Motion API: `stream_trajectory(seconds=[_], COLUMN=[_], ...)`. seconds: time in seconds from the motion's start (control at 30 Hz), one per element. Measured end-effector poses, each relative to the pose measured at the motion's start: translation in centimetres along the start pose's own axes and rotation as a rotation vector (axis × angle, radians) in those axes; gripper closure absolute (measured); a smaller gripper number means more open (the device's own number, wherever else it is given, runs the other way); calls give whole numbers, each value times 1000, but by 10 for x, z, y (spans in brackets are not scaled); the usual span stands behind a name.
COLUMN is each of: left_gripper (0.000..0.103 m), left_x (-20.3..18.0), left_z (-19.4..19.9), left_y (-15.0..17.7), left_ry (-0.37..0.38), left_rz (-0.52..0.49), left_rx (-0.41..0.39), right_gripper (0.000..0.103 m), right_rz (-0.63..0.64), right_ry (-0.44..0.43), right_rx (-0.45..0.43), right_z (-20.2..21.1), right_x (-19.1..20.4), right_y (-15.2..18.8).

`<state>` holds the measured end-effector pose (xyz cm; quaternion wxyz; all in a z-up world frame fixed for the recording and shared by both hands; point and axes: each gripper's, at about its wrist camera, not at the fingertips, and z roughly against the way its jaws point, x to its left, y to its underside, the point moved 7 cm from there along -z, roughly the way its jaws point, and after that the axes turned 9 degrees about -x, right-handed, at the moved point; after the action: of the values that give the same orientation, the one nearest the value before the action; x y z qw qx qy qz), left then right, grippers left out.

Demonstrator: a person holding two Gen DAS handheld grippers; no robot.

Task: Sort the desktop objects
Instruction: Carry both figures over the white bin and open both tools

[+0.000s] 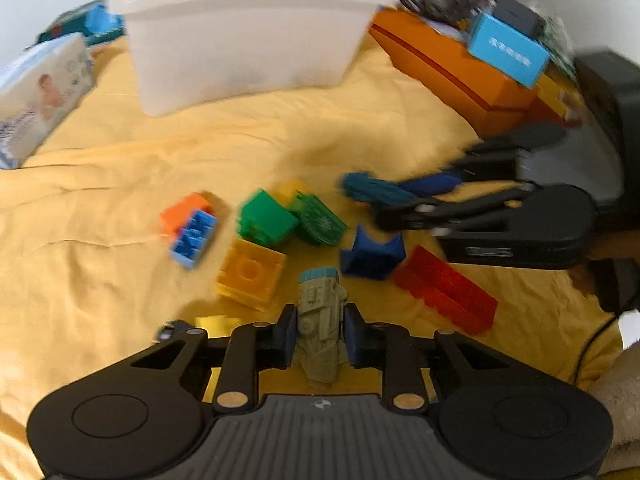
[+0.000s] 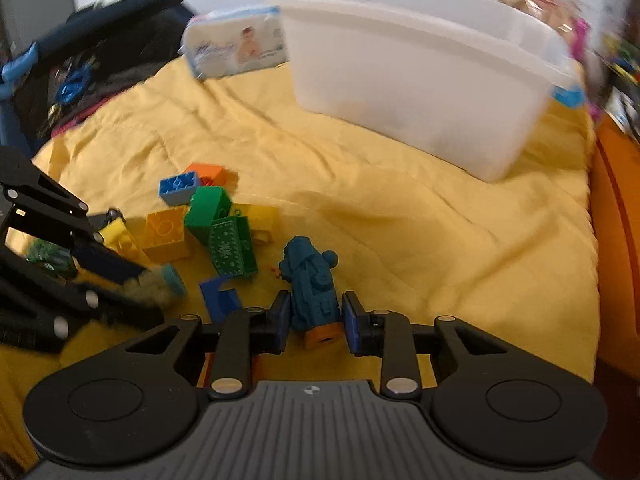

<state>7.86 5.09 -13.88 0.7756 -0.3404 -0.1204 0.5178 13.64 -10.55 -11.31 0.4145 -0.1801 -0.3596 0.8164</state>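
Note:
My left gripper (image 1: 319, 334) is shut on a grey-green toy ship with a light-blue end (image 1: 321, 322), held over the yellow cloth. My right gripper (image 2: 315, 320) is shut on a teal toy ship with an orange end (image 2: 310, 286); it also shows in the left wrist view (image 1: 374, 192). Loose bricks lie between them: orange (image 1: 184, 210), light blue (image 1: 194, 238), green (image 1: 266, 222), yellow (image 1: 252, 272), dark green (image 1: 320, 220), a dark blue piece (image 1: 372, 254) and a long red brick (image 1: 446, 290). A white plastic bin (image 1: 244, 46) stands behind them.
A wet-wipes pack (image 1: 38, 92) lies at the left of the cloth. An orange box (image 1: 452, 68) with a light-blue box (image 1: 506, 50) on it stands at the right, with cables and clutter behind. A dark bag (image 2: 100, 40) sits at the far left in the right wrist view.

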Motion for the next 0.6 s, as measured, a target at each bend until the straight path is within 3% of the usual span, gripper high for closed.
stream_trajectory(seconds=[0.3,0.43,0.6], left_gripper=[75,75,75], left_x=[18,20,15], left_z=[22,30,52], left_y=[-26,-50,-91], left_ry=[-71,-84,-123], left_rz=[13,5,-63], left_rx=[-93,-158,-308], right_gripper=[72,72,72], right_rz=[-74,-40,-16], right_ry=[57,74,88], right_rx=[12,-45,-147], right_z=[24,35,56], right_x=[-14,-10,-9], right_y=[23,5,-30])
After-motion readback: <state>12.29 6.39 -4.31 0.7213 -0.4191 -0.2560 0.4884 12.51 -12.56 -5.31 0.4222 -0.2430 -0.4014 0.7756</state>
